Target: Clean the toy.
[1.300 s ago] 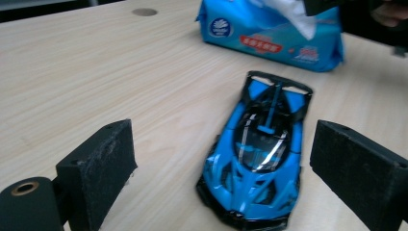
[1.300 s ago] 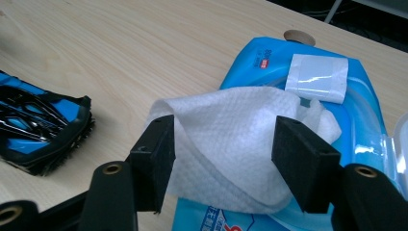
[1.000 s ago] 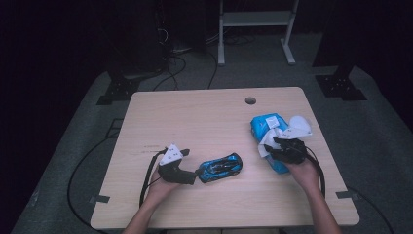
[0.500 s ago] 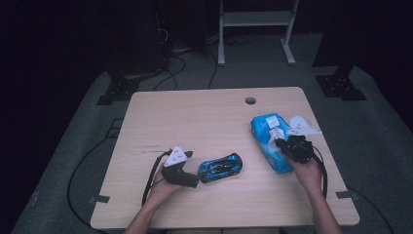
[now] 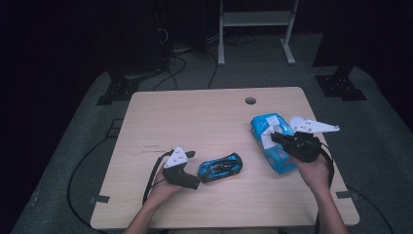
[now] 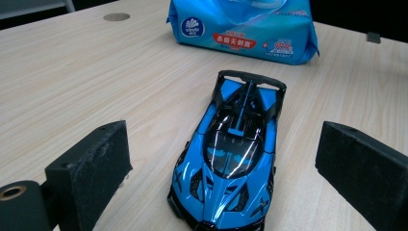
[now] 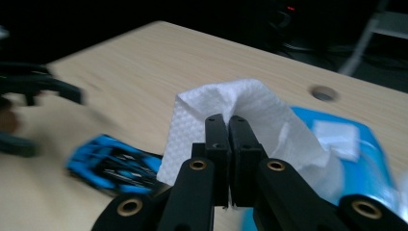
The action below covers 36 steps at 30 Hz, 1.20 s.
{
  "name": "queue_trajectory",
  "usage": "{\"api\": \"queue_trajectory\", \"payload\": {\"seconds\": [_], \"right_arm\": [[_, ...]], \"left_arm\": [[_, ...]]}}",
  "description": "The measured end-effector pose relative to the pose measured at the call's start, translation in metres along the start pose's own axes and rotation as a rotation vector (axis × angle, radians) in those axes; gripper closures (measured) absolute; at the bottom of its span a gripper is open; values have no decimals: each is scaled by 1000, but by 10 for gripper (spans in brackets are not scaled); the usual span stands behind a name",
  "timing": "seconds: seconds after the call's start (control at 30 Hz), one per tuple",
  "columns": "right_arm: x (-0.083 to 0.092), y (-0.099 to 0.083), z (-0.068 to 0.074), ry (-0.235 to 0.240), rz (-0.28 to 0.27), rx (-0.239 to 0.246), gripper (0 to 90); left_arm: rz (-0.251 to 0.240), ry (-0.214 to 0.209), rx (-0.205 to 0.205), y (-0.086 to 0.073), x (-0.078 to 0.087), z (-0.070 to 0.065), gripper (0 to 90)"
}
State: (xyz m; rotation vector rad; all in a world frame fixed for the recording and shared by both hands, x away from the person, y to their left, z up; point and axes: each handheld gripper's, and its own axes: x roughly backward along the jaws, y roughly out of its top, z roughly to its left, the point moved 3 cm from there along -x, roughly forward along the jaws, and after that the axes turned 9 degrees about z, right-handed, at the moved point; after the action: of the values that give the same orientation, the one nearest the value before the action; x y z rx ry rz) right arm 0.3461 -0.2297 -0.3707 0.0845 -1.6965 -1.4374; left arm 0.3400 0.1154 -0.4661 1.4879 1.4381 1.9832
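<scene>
Wooden table [image 5: 204, 122]: pale laminate top with a round hole [image 5: 250, 100] near the far edge; it carries every item below.
Wipes pack [image 5: 278, 158]: blue soft pack lying flat toward the right side of the table, well apart from the car.
Left gripper [image 5: 194, 168]: rests on the table at the near left, jaws spread wide and gripping nothing; the car sits between them, untouched.
Right gripper [image 7: 225, 126]: above the pack, jaws just closed and pinched tight on the wipe.
Toy car [image 6: 231, 149]: blue and black, standing on its wheels just right of the left gripper.
Wipe [image 7: 231, 106]: white sheet drawn up out of the pack's top.
</scene>
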Motion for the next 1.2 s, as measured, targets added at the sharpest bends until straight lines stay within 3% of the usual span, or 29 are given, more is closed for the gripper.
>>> {"api": "queue_trajectory", "payload": {"seconds": [0.07, 0.2, 0.4, 0.47, 0.53, 0.63, 0.87, 0.9, 0.93, 1.03, 1.2], "right_arm": [[4, 8, 16, 24, -12, 57, 874], [6, 19, 44, 115, -9, 118, 874], [-4, 23, 75, 281, 36, 137, 873], [-6, 24, 80, 307, 50, 142, 873], [-15, 22, 82, 295, 87, 144, 872], [-28, 15, 78, 317, 123, 112, 873], [-71, -3, 59, 263, 225, 49, 869], [-71, -3, 59, 263, 225, 49, 869], [-83, -10, 56, 230, 252, 57, 856], [-98, -18, 56, 210, 271, 59, 831], [-112, -26, 62, 222, 276, 78, 769]], "left_arm": [[7, -1, -3, 0, 0, 0, 45], [6, 2, -8, 0, -1, -1, 45], [16, -1, -21, 0, -1, -1, 45], [16, -5, -17, -1, -1, -1, 45], [27, -7, -19, -2, -3, -1, 45], [32, -7, -20, -2, -3, -1, 45], [38, -14, -24, -3, -6, -3, 45], [38, -14, -24, -3, -6, -3, 45], [51, -21, -28, -3, -8, -3, 46], [69, -36, -26, -4, -9, -3, 49], [110, -52, -30, -7, -13, -2, 56]]}}
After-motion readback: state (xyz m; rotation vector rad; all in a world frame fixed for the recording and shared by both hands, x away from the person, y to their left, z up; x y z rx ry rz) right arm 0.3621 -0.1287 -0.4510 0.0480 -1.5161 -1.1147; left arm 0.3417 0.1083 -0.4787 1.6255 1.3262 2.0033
